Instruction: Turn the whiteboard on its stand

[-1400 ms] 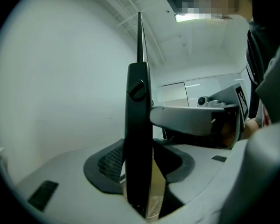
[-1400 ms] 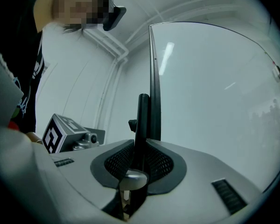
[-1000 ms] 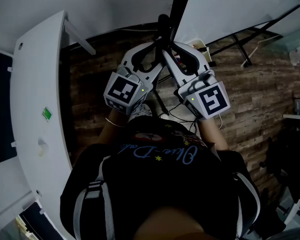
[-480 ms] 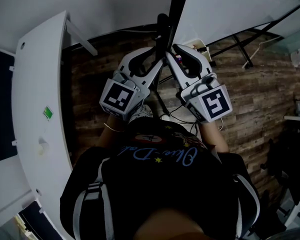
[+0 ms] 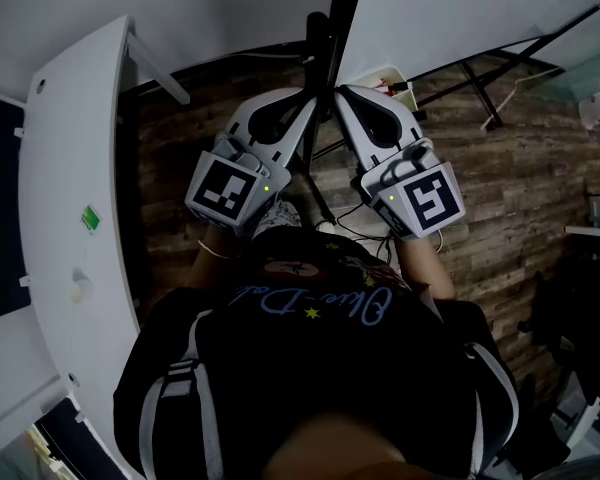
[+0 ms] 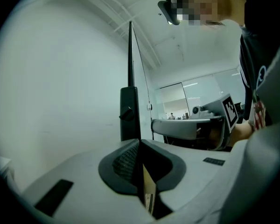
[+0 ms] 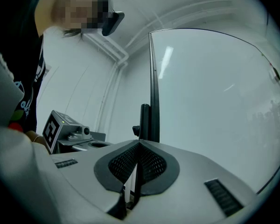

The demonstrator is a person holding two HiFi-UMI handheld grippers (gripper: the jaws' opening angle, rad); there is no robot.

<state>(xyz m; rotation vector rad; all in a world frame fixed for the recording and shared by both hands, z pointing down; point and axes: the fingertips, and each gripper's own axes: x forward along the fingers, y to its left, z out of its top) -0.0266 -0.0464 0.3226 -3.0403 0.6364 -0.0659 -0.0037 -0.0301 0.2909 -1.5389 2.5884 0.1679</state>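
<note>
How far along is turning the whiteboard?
Done: the left gripper and right gripper sit at the edge of the black-framed white whiteboard, beside the black stand post. In hand: the left fingers have just been closing, nothing seen between them. Left: the turn itself, not visibly begun.

An office: whiteboard (image 5: pixel 460 8) just ahead of the right gripper (image 5: pixel 338 93), white desk (image 5: pixel 68 148) off to its left, glass-walled rooms (image 6: pixel 191 97) beyond, wood-plank floor (image 5: pixel 520 188) beneath.
</note>
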